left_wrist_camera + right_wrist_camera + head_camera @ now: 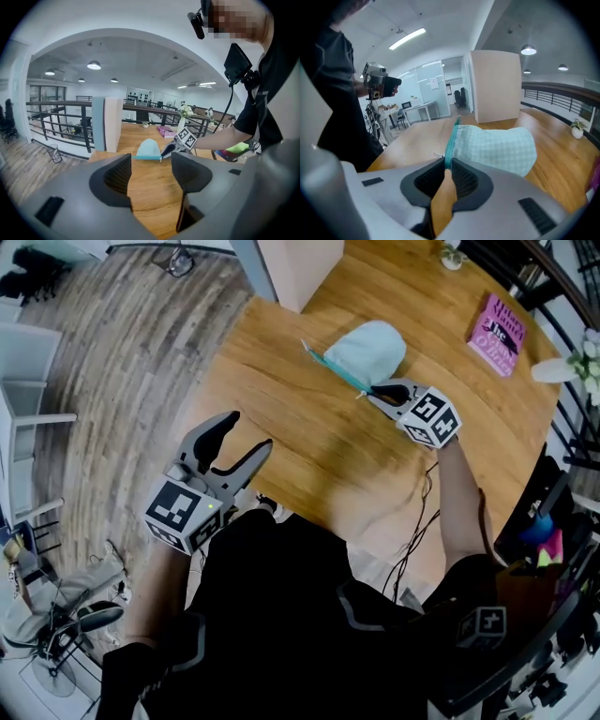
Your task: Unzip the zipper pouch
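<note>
Pouch (367, 351) is clamped at its teal zipper end by the right gripper (373, 392); the left gripper (246, 432) is held near the table (309, 460), jaws apart, empty.

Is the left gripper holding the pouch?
No. The left gripper is open and empty; the pouch is well ahead of it.

Your zipper pouch (368, 351), pale mint check with a teal zipper edge (330, 365), lies upper centre in the head view, one end pinched by your right gripper (370, 392).
</note>
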{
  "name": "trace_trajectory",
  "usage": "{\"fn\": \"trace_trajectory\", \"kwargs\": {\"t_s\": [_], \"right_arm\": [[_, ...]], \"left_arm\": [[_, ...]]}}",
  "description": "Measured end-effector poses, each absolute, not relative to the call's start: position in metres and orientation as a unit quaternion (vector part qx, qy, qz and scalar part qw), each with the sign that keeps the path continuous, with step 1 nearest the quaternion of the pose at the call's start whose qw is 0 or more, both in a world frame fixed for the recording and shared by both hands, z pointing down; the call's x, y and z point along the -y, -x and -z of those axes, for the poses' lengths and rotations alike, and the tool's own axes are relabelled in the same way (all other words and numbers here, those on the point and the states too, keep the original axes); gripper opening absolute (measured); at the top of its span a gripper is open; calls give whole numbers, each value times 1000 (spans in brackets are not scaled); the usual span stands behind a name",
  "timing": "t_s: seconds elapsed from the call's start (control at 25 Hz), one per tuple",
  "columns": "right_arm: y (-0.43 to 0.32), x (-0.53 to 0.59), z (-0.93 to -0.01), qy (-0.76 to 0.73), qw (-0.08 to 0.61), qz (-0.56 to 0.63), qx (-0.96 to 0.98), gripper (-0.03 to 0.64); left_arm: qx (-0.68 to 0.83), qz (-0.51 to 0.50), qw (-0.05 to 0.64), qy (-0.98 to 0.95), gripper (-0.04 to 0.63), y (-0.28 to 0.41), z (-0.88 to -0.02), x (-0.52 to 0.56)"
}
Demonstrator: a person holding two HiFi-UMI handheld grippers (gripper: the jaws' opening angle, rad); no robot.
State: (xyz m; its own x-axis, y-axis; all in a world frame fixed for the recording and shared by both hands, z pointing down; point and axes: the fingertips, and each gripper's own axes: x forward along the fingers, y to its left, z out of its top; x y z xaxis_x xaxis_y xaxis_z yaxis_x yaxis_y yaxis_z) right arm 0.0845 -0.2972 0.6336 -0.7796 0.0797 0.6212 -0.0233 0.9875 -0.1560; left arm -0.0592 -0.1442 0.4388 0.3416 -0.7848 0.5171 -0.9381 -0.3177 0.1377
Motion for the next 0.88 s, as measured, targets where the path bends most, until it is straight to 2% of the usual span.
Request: {"fn": "trace_trajectory", "kwargs": {"t_s": [0.28,0.52,0.88], "right_arm": [[-90,298,-581,-43,258,-158,952,54],[-95,282,-546,-69,252,-168,951,54],[-88,255,-482,-116,201,-231,945,52]], "left_arm": [[513,-164,202,-818,281,36,-434,164],[474,-165,202,-841,279,15,-429,173],[427,-138,183,-875,264,9,-412,188]]}}
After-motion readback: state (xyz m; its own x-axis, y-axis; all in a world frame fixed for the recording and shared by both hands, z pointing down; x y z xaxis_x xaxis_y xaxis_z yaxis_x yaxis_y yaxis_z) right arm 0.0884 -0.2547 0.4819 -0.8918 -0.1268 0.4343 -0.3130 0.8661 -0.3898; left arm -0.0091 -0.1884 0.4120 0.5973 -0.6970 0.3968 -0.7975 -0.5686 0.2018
